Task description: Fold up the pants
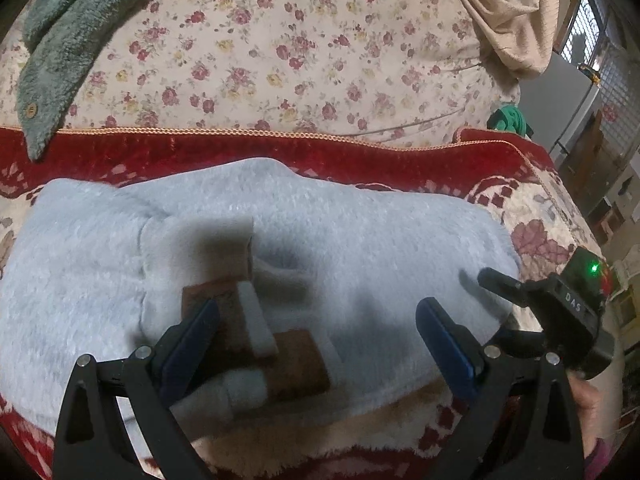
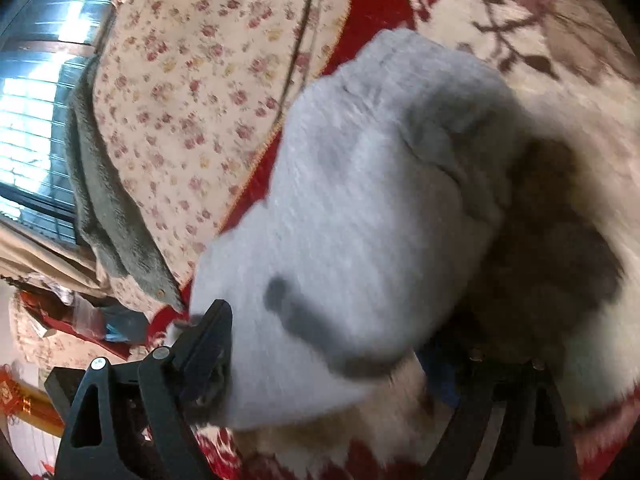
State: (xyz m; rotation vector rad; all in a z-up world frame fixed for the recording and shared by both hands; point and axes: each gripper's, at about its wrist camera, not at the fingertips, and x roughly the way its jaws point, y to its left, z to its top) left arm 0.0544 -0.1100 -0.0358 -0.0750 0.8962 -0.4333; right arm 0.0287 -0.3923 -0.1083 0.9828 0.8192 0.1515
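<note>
The pale blue fleece pants (image 1: 340, 240) lie folded into a wide bundle on the red and cream blanket (image 1: 532, 216). A brown and white striped drawstring or cuff part (image 1: 256, 328) lies on top near the front. My left gripper (image 1: 320, 332) is open, its blue-padded fingers (image 1: 444, 336) spread just above the bundle's front edge. In the right wrist view the pants (image 2: 360, 208) fill the middle. My right gripper (image 2: 328, 356) is wide open around the bundle's near edge, one finger (image 2: 208, 340) at its left side and the other under its right side. It also shows in the left wrist view (image 1: 560, 300).
A floral quilt (image 1: 300, 48) lies behind the blanket, with a green fleece garment (image 1: 60, 48) on its left and beige cloth (image 1: 520, 12) at the right. The bed edge drops off at the right, with a grey cabinet (image 1: 560, 96) and window beyond.
</note>
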